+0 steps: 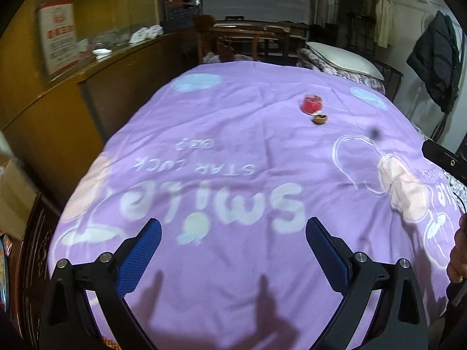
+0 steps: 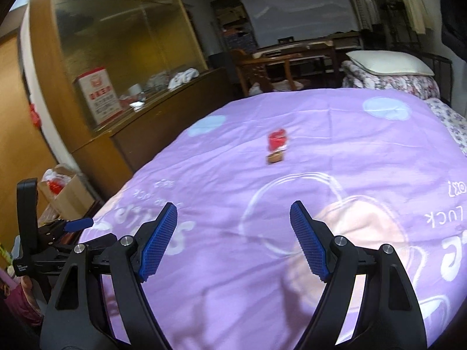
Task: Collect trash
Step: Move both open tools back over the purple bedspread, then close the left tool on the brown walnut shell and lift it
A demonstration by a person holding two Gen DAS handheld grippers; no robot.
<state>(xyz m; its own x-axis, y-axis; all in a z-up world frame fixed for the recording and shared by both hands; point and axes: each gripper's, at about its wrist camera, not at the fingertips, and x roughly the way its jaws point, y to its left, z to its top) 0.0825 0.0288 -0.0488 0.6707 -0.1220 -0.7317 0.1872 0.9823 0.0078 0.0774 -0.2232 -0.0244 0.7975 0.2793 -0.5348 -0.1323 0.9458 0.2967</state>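
A crumpled red wrapper (image 1: 311, 103) lies far out on the purple bedspread (image 1: 233, 151), with a small brown nut-like shell (image 1: 320, 119) just in front of it. The same red wrapper (image 2: 277, 140) and brown shell (image 2: 275, 158) show blurred in the right wrist view, on the bedspread (image 2: 335, 151). A small dark speck (image 1: 374, 132) lies to the right of them. My left gripper (image 1: 233, 230) is open over the near part of the bed, nothing between its blue pads. Held the same way, my right gripper (image 2: 233, 213) is open and holds nothing.
A wooden cabinet (image 2: 122, 134) with a glass case runs along the bed's left side, a red-and-white box (image 2: 99, 96) on it. A cardboard box (image 2: 67, 195) sits on the floor. A pillow (image 2: 388, 62) and folded quilt lie at the head. Wooden chairs (image 1: 233, 40) stand beyond.
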